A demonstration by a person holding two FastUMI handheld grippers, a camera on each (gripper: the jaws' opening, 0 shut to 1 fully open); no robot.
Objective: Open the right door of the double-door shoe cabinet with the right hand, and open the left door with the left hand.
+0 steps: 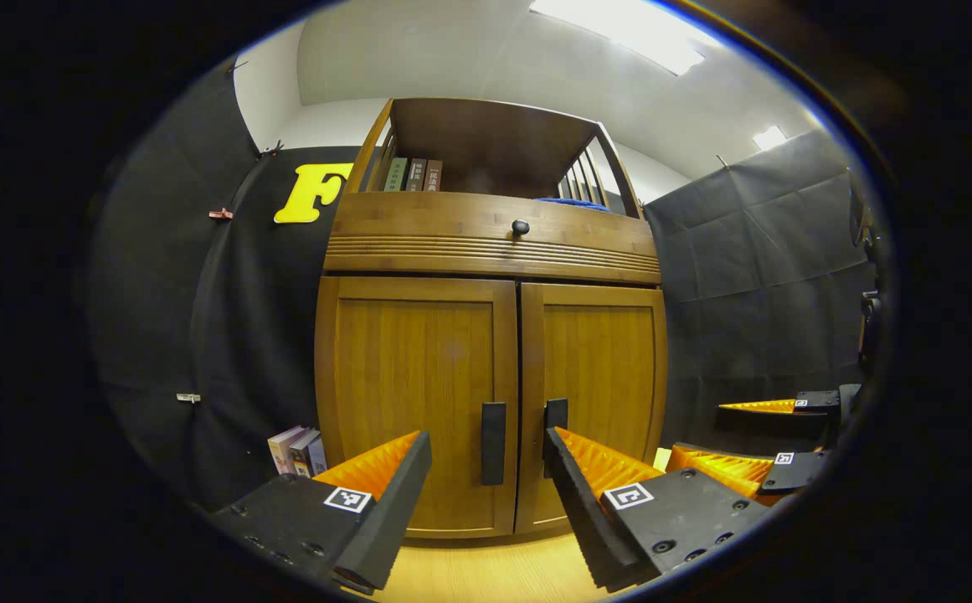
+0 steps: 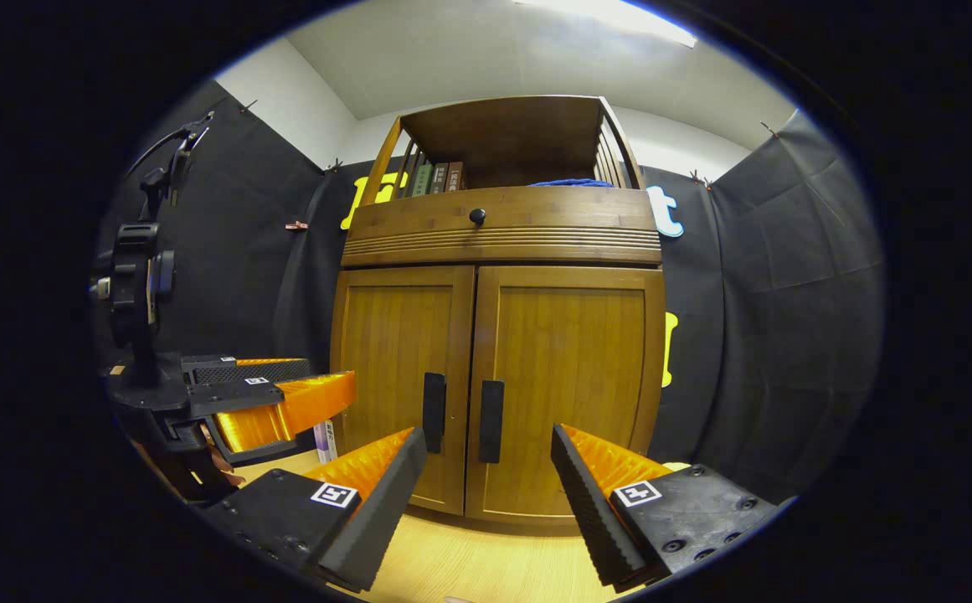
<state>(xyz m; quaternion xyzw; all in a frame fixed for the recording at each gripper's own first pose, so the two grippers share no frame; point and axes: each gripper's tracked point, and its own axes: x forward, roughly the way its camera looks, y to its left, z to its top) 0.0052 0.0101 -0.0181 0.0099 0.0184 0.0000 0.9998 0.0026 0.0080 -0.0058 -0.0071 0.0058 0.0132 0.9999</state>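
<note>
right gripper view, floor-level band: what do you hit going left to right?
Left gripper → right gripper's left finger → left door handle → right door handle → right gripper's right finger.

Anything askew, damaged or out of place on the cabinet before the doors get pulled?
Nothing stands out. Both doors, left door and right door, sit shut and flush, handles upright. Left gripper and right gripper hover open in front, touching nothing.

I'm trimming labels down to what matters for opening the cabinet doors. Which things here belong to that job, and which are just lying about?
For the job: right door; right handle; left door; left handle; right gripper, open; left gripper, open.

Lying about: shelf books; floor books; drawer knob; blue cloth.
</note>
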